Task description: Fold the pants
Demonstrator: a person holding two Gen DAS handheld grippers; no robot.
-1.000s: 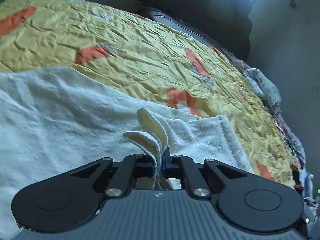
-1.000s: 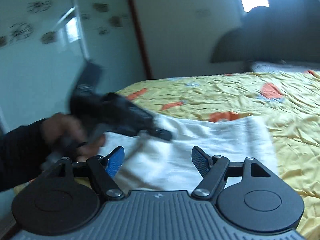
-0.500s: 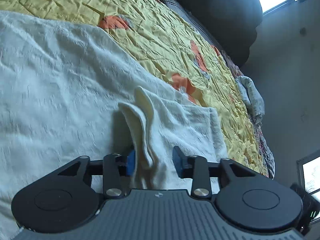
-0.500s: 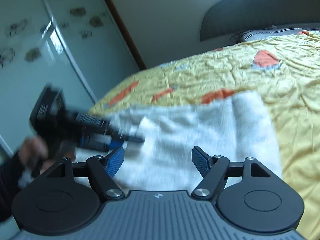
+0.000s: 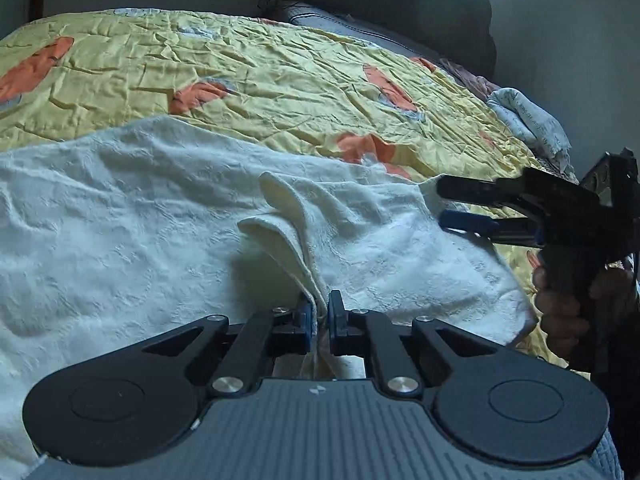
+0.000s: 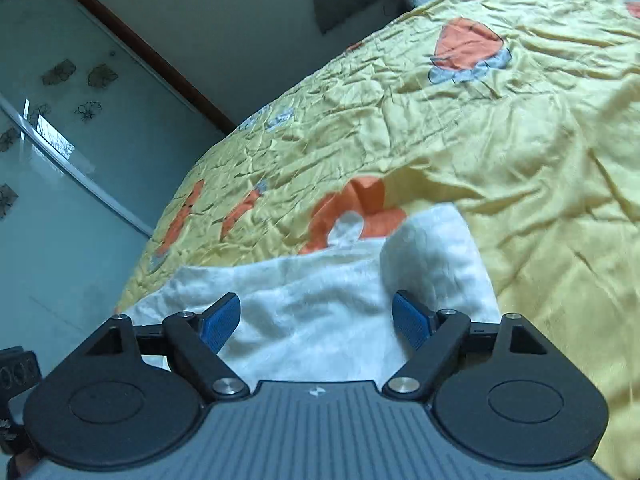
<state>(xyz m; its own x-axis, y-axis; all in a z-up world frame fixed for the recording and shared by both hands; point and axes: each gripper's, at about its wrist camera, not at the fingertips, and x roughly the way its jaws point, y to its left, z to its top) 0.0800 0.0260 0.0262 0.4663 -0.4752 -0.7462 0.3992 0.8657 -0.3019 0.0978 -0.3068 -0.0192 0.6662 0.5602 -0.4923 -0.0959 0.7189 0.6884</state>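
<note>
- Pinching a raised ridge of the cream pants (image 5: 168, 216) is my left tongs (image 5: 319, 320), pads pressed nearly together on the doubled cloth, which stands up between them and runs away from me in two soft ears.
- My right tongs (image 6: 318, 318) are wide and still spreading, their blue pads (image 6: 408, 326) on either side of a patch of the same pants with nothing gripped; the cloth lies below and between them, and I cannot say whether the pads touch it.
- From the left wrist view, those right tongs (image 5: 460, 206) come in from the right edge, held in my hand (image 5: 560, 304), with the tips over the far right border of the pants where the cloth meets the yellow quilt (image 5: 280, 80).
- The pants lie spread flat on the bed, over the quilt with orange patches, long axis running left to right across the left camera's view, the bulk reaching off to the left.
- The relation that matters: my left grip sits at the near edge, roughly mid-width, while the loose end toward the right lies directly under the right tongs, so that hand is the nearer one for that edge.
- My judgement is that the right tongs need to close on that border before both hands can lift and carry cloth over.
- Risk as I see it: catching the quilt along with the pants, since the two meet right at the tips.
</note>
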